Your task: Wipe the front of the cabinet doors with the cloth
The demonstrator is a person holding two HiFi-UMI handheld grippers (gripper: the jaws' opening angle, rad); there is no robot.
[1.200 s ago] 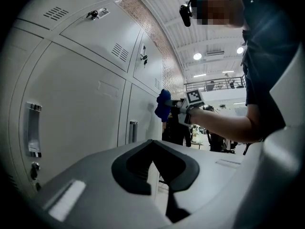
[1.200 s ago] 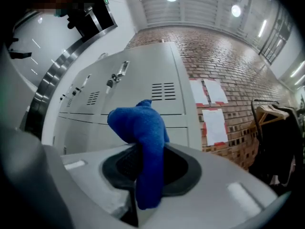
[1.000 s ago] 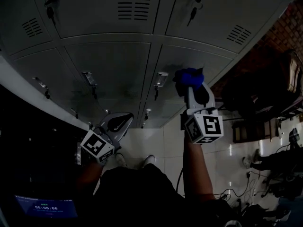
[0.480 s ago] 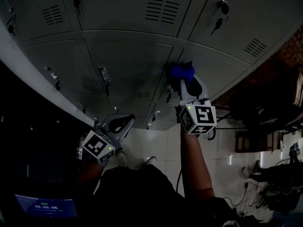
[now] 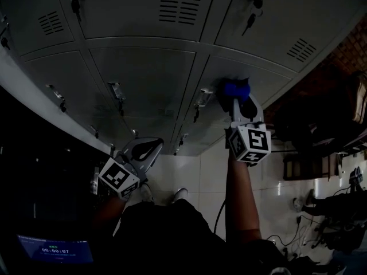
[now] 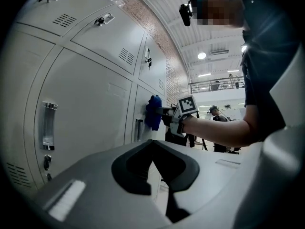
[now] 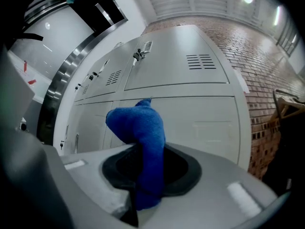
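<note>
A blue cloth (image 5: 236, 89) (image 7: 142, 142) is pinched in my right gripper (image 5: 237, 96) (image 7: 143, 175), which is shut on it. The cloth presses against a grey locker door (image 5: 252, 76) (image 7: 200, 123) at the right of the middle row. In the left gripper view the same cloth (image 6: 153, 112) and the right gripper's marker cube (image 6: 188, 106) show against the door front. My left gripper (image 5: 143, 149) (image 6: 155, 163) hangs low and away from the doors, shut with nothing in it.
Grey locker doors with vents, handles (image 5: 117, 90) (image 6: 49, 124) and keys (image 5: 250, 19) fill the wall. A brick wall (image 5: 344, 33) stands at the right. Furniture (image 5: 321, 125) and cables lie on the tiled floor at right. A dark screen (image 5: 54, 250) glows at lower left.
The right gripper swept the cloth leftward across the door, then back to the right and slightly up. The left gripper has stayed where it was.
</note>
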